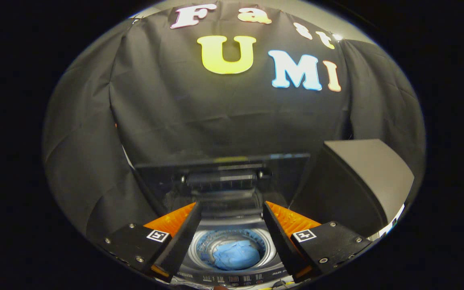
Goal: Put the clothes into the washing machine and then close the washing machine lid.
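One blue cloth (236, 254) counted, bunched in the bottom of the drum (204, 245) of a top-loading washer (232, 278); it sits below and between the fingers, seen down through the gap between them. One washer, one lid (222, 169), one gripper (229, 209). Gripper fingers are spread wide, nothing between them, nothing touched; it hangs above the drum mouth, pointing toward the far wall. Cloth looks fully inside the drum, no part over the rim as far as can be told, so the loading half of the task reads as done; no other clothes seen outside the washer. Lid stands raised at the far side of the opening, roughly upright, its long axis running left to right, with a hinge block at its middle just beyond the fingertips. Key relation for the next move: the lid lies straight ahead of and slightly above the fingertips, well within reach, and it must swing toward the near side and down to shut. Judgement: the fingers need to get over or behind the lid's top edge, then pull near and down. One dark box-like object (357, 181) stands right of the washer, near the right finger; could crowd the approach on that side.
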Demonstrator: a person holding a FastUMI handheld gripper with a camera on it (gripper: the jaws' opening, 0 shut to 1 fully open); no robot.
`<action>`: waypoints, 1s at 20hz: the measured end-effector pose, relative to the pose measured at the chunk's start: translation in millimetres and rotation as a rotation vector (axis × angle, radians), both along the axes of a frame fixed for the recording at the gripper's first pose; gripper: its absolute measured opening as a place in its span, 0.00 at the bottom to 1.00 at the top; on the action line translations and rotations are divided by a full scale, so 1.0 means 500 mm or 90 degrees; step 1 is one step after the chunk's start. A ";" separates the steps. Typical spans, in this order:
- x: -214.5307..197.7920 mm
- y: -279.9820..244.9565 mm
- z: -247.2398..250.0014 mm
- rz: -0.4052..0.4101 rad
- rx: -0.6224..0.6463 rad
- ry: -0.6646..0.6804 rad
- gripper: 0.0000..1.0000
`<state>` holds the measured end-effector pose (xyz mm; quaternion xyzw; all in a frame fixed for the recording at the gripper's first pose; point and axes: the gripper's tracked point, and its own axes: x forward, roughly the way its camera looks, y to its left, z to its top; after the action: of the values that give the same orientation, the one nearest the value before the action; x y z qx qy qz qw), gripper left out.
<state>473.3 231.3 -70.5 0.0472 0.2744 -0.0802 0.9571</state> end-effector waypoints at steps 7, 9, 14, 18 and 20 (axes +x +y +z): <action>0.167 -0.033 0.026 -0.013 0.024 -0.001 0.96; 0.207 -0.041 0.034 -0.010 0.023 -0.003 0.96; 0.288 -0.069 -0.009 -0.006 0.013 0.057 0.96; 0.320 -0.066 -0.072 0.007 0.015 0.118 0.95; 0.315 -0.066 -0.083 0.005 0.023 0.130 0.95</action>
<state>630.9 198.1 -111.8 0.0549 0.3719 -0.0758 0.9235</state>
